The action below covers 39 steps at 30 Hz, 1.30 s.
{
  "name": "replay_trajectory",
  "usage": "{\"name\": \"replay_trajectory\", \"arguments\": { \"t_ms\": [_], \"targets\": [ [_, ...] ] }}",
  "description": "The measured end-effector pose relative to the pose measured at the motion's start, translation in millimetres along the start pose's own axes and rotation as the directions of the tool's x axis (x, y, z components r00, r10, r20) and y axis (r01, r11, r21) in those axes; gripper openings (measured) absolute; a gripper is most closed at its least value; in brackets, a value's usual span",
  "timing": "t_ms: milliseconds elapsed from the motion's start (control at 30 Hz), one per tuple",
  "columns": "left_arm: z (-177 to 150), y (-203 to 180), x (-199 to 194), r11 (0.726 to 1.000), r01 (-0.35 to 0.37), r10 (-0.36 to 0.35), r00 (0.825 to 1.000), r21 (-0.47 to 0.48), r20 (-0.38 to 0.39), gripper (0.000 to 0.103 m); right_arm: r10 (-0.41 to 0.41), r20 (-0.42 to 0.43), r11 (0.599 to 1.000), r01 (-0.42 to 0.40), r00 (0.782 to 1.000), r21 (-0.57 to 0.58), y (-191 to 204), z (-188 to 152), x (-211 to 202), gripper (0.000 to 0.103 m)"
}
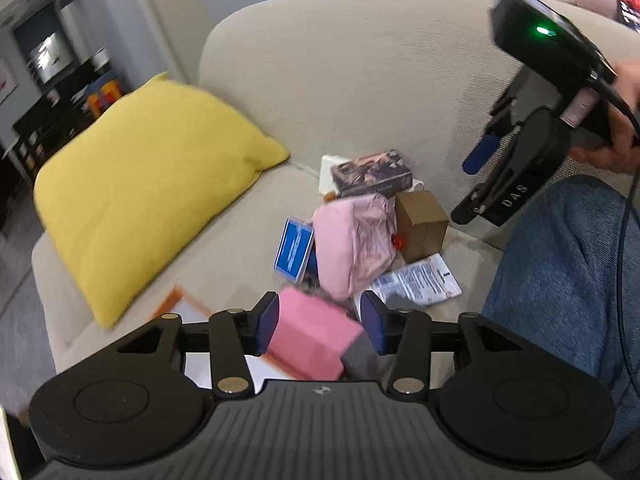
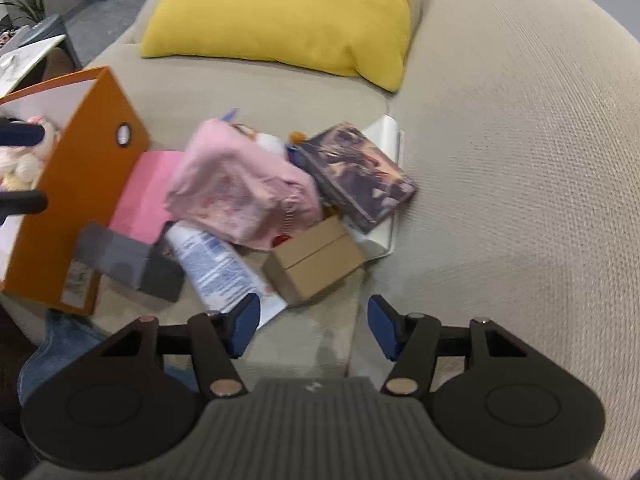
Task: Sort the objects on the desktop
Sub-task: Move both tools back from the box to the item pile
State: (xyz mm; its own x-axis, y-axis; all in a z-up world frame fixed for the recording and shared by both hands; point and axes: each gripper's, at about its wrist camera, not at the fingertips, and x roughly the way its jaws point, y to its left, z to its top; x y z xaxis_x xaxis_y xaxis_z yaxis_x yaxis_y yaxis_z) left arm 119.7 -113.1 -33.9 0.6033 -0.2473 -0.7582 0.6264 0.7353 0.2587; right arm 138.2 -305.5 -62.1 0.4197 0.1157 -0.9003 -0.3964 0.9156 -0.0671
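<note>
A heap lies on the beige sofa seat: a pink pouch (image 1: 352,248) (image 2: 240,192), a dark picture box (image 1: 372,174) (image 2: 356,172), a brown cardboard box (image 1: 422,226) (image 2: 316,260), a blue card pack (image 1: 294,254) and a white-blue packet (image 1: 416,282) (image 2: 216,264). An orange box (image 2: 80,200) stands at the left with a plush toy (image 2: 28,160) inside; a pink box (image 1: 312,336) (image 2: 148,192) and a grey box (image 2: 128,260) lie beside it. My left gripper (image 1: 320,322) hangs open over the orange box, holding nothing. My right gripper (image 2: 314,326) (image 1: 470,184) is open and empty above the seat, near the brown box.
A yellow cushion (image 1: 140,184) (image 2: 288,12) leans at the far end of the seat. The sofa backrest (image 1: 380,60) rises behind the heap. A person's leg in jeans (image 1: 560,280) rests by the heap, and a hand (image 1: 624,120) holds the right gripper.
</note>
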Motion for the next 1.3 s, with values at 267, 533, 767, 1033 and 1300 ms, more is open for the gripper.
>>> {"name": "replay_trajectory", "arguments": {
  "t_ms": [267, 533, 767, 1033, 1300],
  "targets": [
    [56, -8, 50, 0.976, 0.059, -0.058, 0.998, 0.209, -0.011, 0.055, -0.002, -0.017, 0.996, 0.001, 1.000, -0.093, -6, 39, 13, 0.052],
    [91, -22, 111, 0.912, 0.159, -0.116, 0.984, 0.379, -0.134, 0.055, 0.054, -0.006, 0.978, -0.054, 0.999, -0.202, -2, 52, 35, 0.046],
    [94, -22, 157, 0.896, 0.242, -0.123, 0.941, 0.372, -0.315, 0.055, 0.108, -0.026, 0.976, -0.111, 0.994, -0.185, -8, 50, 47, 0.039],
    [82, -27, 162, 0.908, 0.211, -0.086, 0.939, 0.362, -0.333, 0.042, 0.148, 0.013, 0.980, -0.145, 0.989, -0.139, -7, 52, 47, 0.034],
    [68, -18, 138, 0.967, 0.123, -0.064, 0.965, 0.224, -0.254, 0.032, 0.167, 0.017, 0.981, -0.164, 0.986, -0.101, -3, 51, 40, 0.034]
  ]
}}
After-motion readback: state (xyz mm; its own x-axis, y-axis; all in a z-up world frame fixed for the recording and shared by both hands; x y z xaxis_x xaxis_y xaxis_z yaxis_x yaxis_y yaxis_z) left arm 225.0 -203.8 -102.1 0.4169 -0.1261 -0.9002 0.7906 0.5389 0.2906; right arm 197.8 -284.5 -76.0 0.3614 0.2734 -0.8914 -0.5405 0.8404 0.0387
